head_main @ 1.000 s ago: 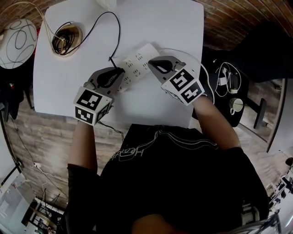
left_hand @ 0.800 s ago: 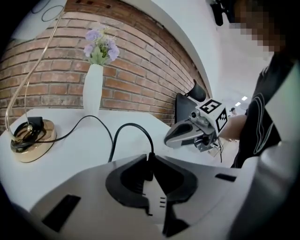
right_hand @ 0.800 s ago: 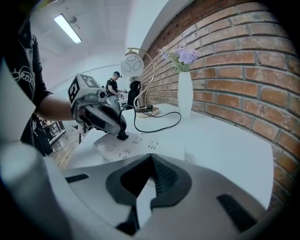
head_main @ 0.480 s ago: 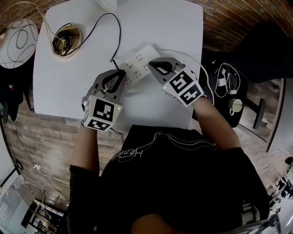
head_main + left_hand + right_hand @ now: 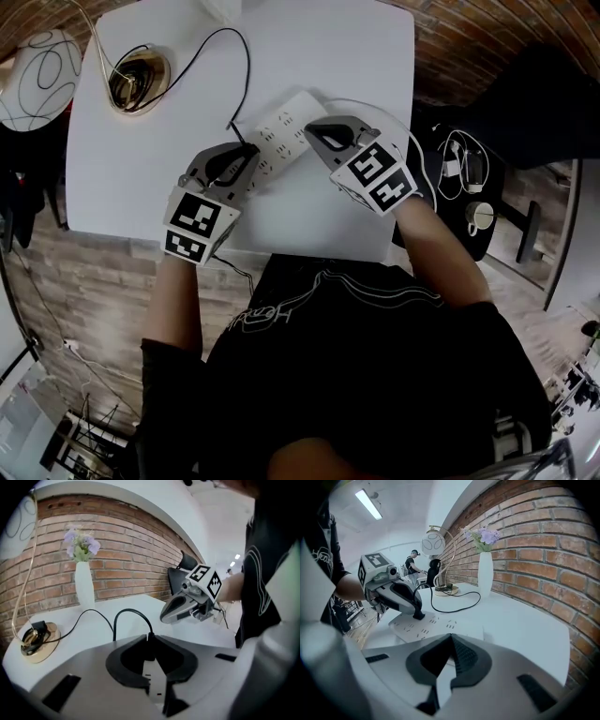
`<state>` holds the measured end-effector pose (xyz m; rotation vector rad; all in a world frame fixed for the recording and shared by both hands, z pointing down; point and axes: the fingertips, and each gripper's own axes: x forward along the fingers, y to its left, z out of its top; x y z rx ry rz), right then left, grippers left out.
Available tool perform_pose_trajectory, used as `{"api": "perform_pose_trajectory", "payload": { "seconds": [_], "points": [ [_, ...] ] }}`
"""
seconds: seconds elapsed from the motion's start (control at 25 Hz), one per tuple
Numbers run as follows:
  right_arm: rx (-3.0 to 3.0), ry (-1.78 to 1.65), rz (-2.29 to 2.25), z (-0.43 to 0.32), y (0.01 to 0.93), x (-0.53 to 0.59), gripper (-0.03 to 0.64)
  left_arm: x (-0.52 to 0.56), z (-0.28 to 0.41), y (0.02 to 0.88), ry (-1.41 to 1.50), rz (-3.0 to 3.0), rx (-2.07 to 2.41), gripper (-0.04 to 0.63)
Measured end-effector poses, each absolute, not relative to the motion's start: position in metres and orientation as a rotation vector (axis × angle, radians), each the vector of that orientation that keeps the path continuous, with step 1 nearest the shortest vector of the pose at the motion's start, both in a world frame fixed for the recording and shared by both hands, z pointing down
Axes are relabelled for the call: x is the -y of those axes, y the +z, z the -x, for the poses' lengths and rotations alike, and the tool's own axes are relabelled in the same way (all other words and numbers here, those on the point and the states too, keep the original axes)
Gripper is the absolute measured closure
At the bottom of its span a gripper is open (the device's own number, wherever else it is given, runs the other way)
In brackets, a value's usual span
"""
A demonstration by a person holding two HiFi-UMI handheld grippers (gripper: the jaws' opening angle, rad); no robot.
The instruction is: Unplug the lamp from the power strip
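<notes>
I'm at a white table (image 5: 328,56) w/ red brick wall (image 5: 543,550) along its far edge; wood-plank floor (image 5: 84,281) below, a strip light (image 5: 369,504) on the white ceiling.

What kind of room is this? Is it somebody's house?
Probably a lab or office dressed up like a home. There is a brick wall and a white table with a vase and a lamp, but also a ceiling strip light and a person working behind.

Smooth plastic power strip (image 5: 281,122) — matt table (image 5: 319,56).
</notes>
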<state>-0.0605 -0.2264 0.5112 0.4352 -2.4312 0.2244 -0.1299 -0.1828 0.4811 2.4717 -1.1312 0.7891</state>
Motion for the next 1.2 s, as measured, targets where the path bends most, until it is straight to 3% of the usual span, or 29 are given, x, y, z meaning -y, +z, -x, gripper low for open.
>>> {"api": "perform_pose_trajectory", "payload": {
  "seconds": [0.16, 0.32, 0.68, 1.2],
  "points": [
    [2.436, 0.231, -0.443, 0.061, 0.511, 0.227, 0.621, 0.184, 0.133, 0.482, 0.650, -2.388, 1.079, 0.550],
    [2.435, 0.227, -0.448, 0.062, 0.511, 0.226, 0.620, 0.202, 0.152, 0.430, 0.189, -2.359, 1.155, 0.551],
    [2.416, 0.253, -0.459, 0.061, 0.511, 0.227, 0.620, 0.196, 0.144, 0.419, 0.403, -2.486, 1.149, 0.548],
    [2.587, 0.393, -0.520, 0.056, 0.462, 0.227, 0.620, 0.177, 0.134, 0.407, 0.342, -2.404, 1.196, 0.546]
  ]
}}
